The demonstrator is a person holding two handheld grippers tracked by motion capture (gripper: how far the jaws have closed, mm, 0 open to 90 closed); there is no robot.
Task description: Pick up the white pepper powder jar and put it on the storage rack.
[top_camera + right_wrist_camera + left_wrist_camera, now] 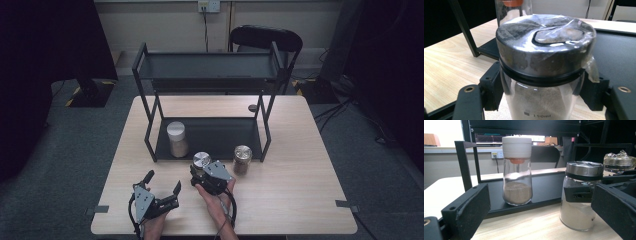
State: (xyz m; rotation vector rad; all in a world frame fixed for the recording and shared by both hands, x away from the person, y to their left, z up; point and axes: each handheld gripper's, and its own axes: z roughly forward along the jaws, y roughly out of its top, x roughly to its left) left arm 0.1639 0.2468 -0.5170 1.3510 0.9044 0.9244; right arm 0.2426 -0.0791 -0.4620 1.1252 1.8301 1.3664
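Metal-lidded jar (541, 75) stands on the wooden table (300, 190), just in front of the black rack (210, 135) and touching neither its frame nor its lower shelf. The right gripper (202, 172) has its two black jaws pressed against the glass on either side, just below the lid, so it is clamped on the jar. In the left gripper view the same jar (580, 195) holds pale powder, and one jaw of that grip crosses its glass.

The left gripper (162, 182) lies low over the table, nearer the person than the rack and just beside the held jar, with its jaws spread well apart and nothing between them.

On the rack's lower shelf, toward its left end, stands a white-capped jar (177, 139) part full of brownish powder. A second metal-lidded jar (242, 159) stands on the table at the rack's front right corner, near the held one but apart from it.
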